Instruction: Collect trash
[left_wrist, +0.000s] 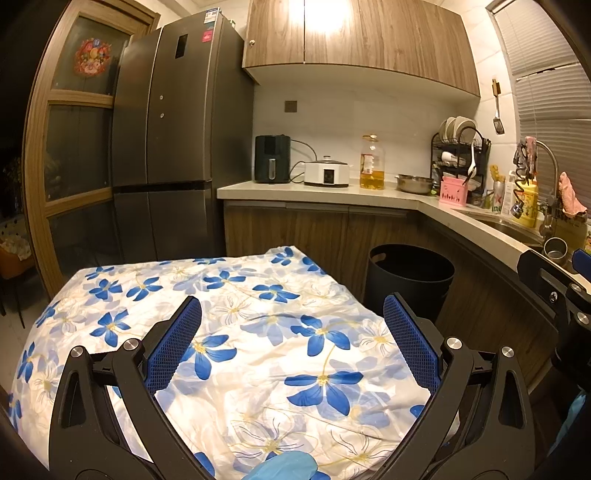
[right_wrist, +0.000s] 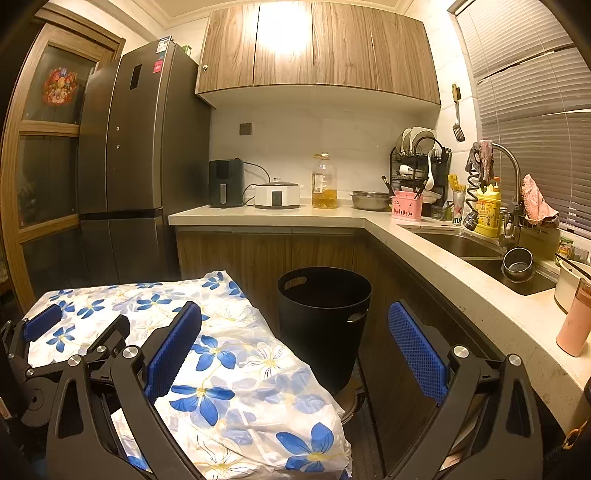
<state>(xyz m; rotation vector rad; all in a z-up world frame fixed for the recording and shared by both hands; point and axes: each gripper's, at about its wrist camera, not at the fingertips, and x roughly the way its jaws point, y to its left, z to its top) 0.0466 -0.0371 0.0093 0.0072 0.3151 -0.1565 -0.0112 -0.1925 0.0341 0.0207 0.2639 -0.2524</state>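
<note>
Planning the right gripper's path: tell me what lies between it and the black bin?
Only the flowered cloth's corner; right gripper, black bin, seen in the right wrist view.

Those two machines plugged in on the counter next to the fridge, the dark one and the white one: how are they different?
The air fryer is dark, tall and upright, with a vertical handle on its front. The white cooker beside it is low and wide, with a domed lid and a small dark panel on its front. The air fryer stands nearer the fridge. Both sit on the countertop against the wall, with cords behind them.
</note>
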